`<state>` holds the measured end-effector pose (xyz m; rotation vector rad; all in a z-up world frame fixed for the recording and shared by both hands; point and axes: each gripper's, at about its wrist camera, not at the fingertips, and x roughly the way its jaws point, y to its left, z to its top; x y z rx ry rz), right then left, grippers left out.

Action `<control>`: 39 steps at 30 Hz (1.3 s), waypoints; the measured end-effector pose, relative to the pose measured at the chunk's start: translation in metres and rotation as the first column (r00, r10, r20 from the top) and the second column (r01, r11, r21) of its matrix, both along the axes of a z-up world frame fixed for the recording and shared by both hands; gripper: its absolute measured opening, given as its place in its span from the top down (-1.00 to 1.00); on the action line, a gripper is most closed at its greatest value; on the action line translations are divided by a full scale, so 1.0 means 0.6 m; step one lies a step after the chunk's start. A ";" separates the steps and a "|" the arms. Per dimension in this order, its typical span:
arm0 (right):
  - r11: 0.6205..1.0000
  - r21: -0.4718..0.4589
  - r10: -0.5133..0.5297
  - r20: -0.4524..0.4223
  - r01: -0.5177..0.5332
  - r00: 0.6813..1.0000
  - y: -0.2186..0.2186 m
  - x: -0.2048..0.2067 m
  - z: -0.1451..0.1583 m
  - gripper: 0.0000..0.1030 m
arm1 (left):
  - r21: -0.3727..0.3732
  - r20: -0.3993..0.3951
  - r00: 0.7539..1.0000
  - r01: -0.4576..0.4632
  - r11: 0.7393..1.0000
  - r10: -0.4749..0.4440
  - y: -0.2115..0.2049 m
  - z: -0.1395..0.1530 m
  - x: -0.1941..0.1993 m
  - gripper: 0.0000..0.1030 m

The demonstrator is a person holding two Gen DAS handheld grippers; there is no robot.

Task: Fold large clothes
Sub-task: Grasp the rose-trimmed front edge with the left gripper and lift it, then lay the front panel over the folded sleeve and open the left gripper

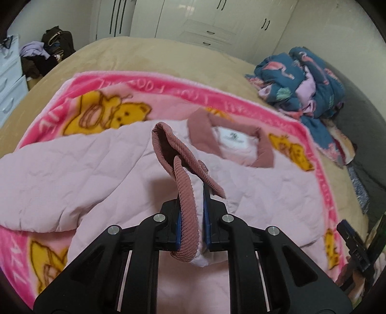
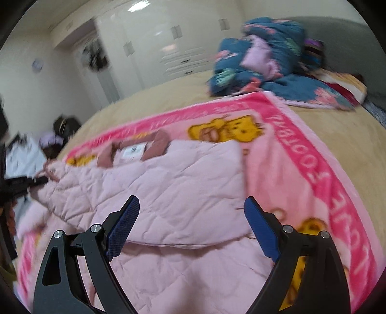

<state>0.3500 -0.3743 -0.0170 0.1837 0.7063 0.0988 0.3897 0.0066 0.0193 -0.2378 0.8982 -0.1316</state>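
Ahead of the jaws, past the tan-covered bed, glossy white wardrobe doors with dark handles and small drawers fill the far wall. Left of the jaws stands a pale blue drawer unit; right, a plain cream wall.

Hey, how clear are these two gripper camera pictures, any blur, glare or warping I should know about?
Left wrist view: mostly sharp, the ribbed cuff in the left gripper crisp, the collar label slightly soft. Right wrist view: motion blur smears the jacket, blanket lettering and navy bedding pile; glare on the glossy wardrobe. Both views: fisheye bends the edges and the corners go dark.
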 end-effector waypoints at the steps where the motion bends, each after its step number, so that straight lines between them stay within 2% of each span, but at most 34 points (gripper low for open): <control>1: 1.000 -0.001 0.016 -0.018 -0.016 1.000 0.008 0.010 -0.011 -0.67 | 0.008 -0.003 1.000 -0.001 1.000 0.001 0.002 -0.006 0.001 0.87; 5: 0.999 0.033 0.042 -0.092 -0.039 0.995 0.017 0.042 -0.046 -0.65 | 0.060 -0.018 1.000 -0.005 0.998 0.006 0.007 -0.041 0.004 0.85; 7: 0.999 0.016 0.036 -0.135 -0.034 0.990 0.020 0.059 -0.065 -0.65 | 0.077 -0.027 1.000 -0.005 0.997 0.008 0.007 -0.057 0.004 0.84; 9: 1.000 0.005 0.026 -0.166 -0.026 0.986 0.019 0.068 -0.082 -0.65 | 0.086 -0.040 0.999 -0.009 0.996 0.012 0.010 -0.074 0.007 0.83; 13: 0.999 0.041 0.014 -0.212 -0.005 0.977 0.014 0.080 -0.119 -0.65 | 0.079 -0.072 0.997 -0.027 0.996 0.033 0.022 -0.110 0.010 0.77; 19: 1.000 0.018 0.008 -0.203 -0.004 0.979 0.021 0.076 -0.126 -0.66 | 0.071 -0.094 0.995 -0.037 0.997 0.044 0.030 -0.140 0.008 0.63; 24: 0.997 0.072 -0.003 -0.177 0.016 0.984 0.014 0.067 -0.107 -0.67 | 0.069 -0.098 0.994 -0.042 0.997 0.048 0.030 -0.140 0.002 0.56; 29: 0.992 0.124 0.003 -0.148 0.016 0.989 0.016 0.055 -0.081 -0.75 | 0.058 -0.093 0.995 -0.036 0.998 0.041 0.031 -0.123 -0.010 0.15; 31: 0.991 0.135 0.003 -0.130 0.015 0.991 0.020 0.049 -0.069 -0.84 | 0.065 -0.078 0.997 -0.022 0.998 0.027 0.029 -0.110 -0.019 0.06; 33: 0.991 0.132 0.011 -0.116 0.005 0.993 0.028 0.043 -0.059 -0.84 | 0.072 -0.067 0.997 -0.017 0.997 0.022 0.028 -0.099 -0.026 -0.12; 34: 0.991 0.133 0.016 -0.113 -0.001 0.994 0.032 0.040 -0.056 -0.84 | 0.069 -0.064 0.998 -0.016 0.997 0.021 0.028 -0.093 -0.032 -0.28; 36: 0.990 0.137 0.030 -0.103 -0.016 0.994 0.040 0.034 -0.048 -0.85 | 0.069 -0.056 0.998 -0.014 0.998 0.018 0.029 -0.082 -0.044 -0.38; 39: 0.990 0.137 0.051 -0.080 -0.040 0.995 0.055 0.023 -0.036 -0.85 | 0.083 -0.042 0.999 -0.014 0.996 0.017 0.032 -0.065 -0.065 -0.63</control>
